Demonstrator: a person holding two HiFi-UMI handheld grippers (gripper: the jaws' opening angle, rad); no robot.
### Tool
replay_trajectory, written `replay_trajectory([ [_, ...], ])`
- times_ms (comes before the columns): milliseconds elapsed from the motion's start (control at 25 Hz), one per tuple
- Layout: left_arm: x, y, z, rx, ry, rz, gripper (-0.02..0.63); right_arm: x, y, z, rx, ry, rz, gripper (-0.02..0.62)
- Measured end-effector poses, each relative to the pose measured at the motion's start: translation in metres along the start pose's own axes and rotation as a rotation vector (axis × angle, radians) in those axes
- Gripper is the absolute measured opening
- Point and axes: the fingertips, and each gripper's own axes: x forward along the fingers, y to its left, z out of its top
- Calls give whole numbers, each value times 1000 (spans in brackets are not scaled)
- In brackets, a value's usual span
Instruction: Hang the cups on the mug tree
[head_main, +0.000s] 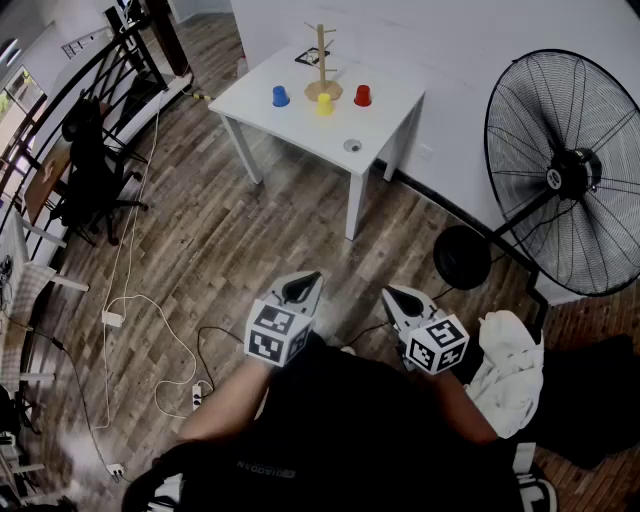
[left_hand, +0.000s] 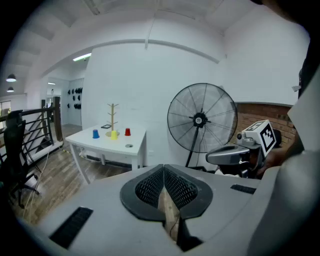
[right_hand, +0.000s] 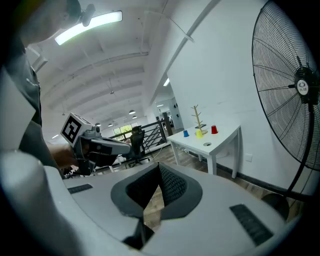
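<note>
The mug tree is seen upright on the white table. A blue cup, a yellow cup and a red cup are set by its base. A card with a black mark lies behind it. Well apart, the left gripper and right gripper are held over the floor, their fingers pressed together on nothing. Black-and-white square markers are borne on their cubes. Print on the black shirt is too faint to be read.
</note>
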Motion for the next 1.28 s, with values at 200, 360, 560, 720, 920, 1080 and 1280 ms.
replay_trajectory([
  [200, 3, 0, -1, -9, 1, 6, 17, -2, -2, -1, 18, -6, 8, 6],
  [360, 2, 3, -5, -29, 9, 15, 17, -3, -3, -2, -6, 1, 6, 6],
  [560, 2, 1, 1, -26, -1, 22, 17, -5, -3, -1, -8, -7, 20, 6],
  [720, 5, 4, 3, -28, -5, 30, 17, -1, -5, -1, -12, -11, 17, 6],
  [920, 12, 10, 3, -42, 11, 28, 17, 7, -15, -2, -20, 15, -3, 6],
  [1080, 28, 23, 4, -40, 26, 19, 17, 24, -29, -2, -18, 31, -16, 6],
  [1280, 61, 51, 18, -33, 30, 4, 17, 54, -54, 9, -26, 52, -28, 6],
])
